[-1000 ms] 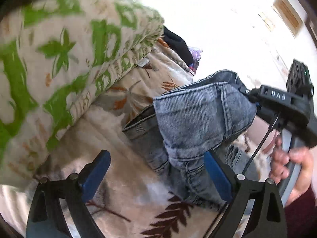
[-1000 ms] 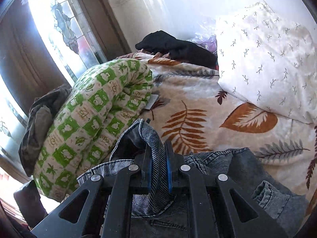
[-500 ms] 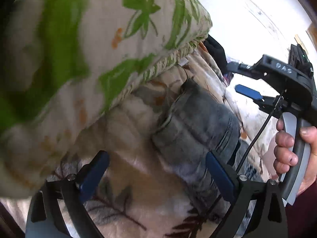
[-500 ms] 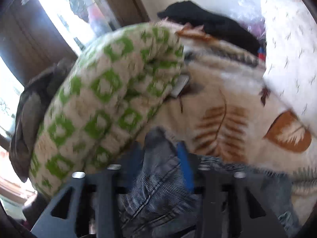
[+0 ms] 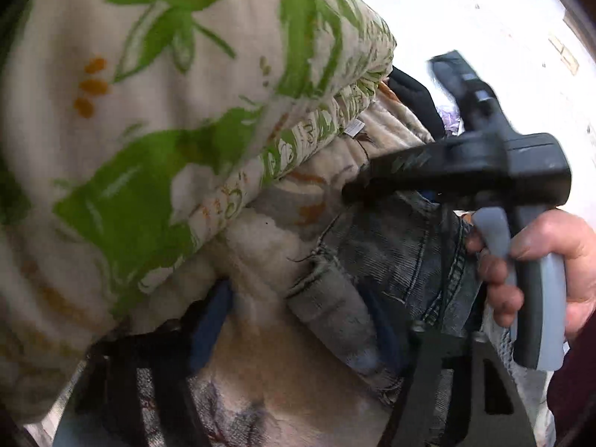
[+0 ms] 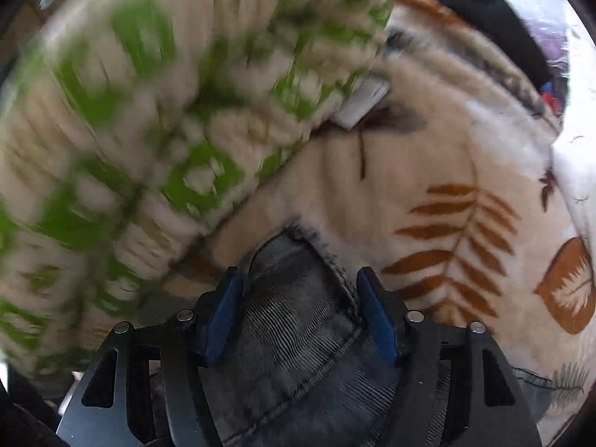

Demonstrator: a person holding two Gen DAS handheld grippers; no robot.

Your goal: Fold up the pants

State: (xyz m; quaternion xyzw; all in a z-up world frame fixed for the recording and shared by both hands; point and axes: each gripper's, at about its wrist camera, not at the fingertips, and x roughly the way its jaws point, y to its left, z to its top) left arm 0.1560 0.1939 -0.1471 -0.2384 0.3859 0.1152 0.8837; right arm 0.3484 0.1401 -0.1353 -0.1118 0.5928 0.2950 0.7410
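The grey-blue jeans [image 5: 391, 253] lie folded on the leaf-print blanket [image 5: 268, 383], beside a rolled green-and-cream quilt [image 5: 149, 130]. My left gripper [image 5: 294, 327] sits low over the blanket. Its jaws are closing, with the jeans' folded edge between the blue pads [image 5: 208, 324]; I see no press. My right gripper [image 6: 300, 313] points steeply down onto the jeans [image 6: 298, 335]. A denim corner lies between its blue pads [image 6: 376, 320], which stand apart and are closing. In the left wrist view a hand [image 5: 540, 260] holds the right tool's grey handle.
The quilt roll [image 6: 130, 130] crowds the left side, close to both grippers. A black garment [image 6: 484, 7] lies at the far end of the bed. The blanket [image 6: 465, 186] spreads out to the right of the jeans. The pictures are blurred by motion.
The right gripper, shut on a raised denim fold a second ago, has opened and swung down onto the jeans. The left gripper has moved closer to the quilt and jeans, and its jaws have narrowed.
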